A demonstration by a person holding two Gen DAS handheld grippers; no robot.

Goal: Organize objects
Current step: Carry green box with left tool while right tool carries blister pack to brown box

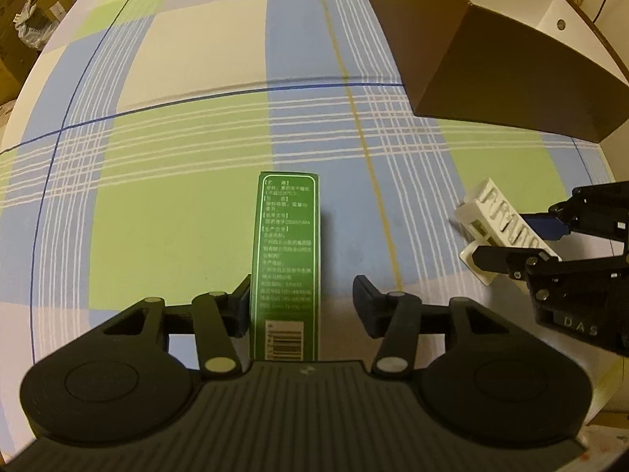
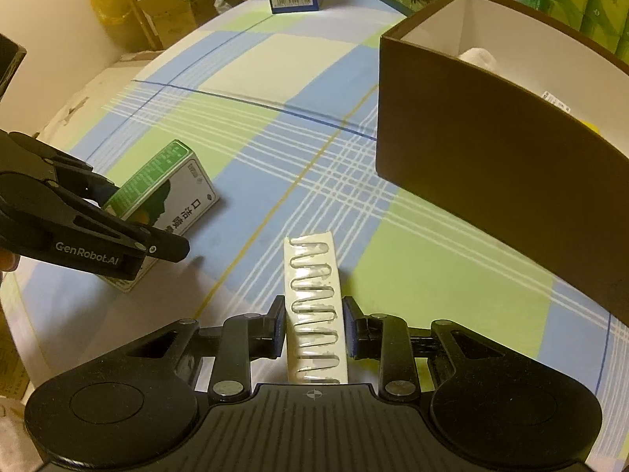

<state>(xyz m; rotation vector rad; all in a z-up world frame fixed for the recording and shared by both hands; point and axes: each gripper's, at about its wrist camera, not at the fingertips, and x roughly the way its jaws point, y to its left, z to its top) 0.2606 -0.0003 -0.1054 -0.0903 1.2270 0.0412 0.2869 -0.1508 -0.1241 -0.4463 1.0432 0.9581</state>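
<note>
In your left wrist view, your left tool [image 1: 302,306] stood wide around the green carton [image 1: 286,267], which lay on the checked bench [image 1: 177,137]; one pad touched its left side, the other stood apart. It looked light and stiff, best pinched across its narrow sides. At the right, your right tool [image 1: 523,242] straddled a white blister strip [image 1: 507,228].

Your right wrist view showed what that one hid: the strip's thin, flimsy plastic between narrow pads, seemingly gripped, and the brown box [image 2: 491,149] open-topped, something white inside.
</note>
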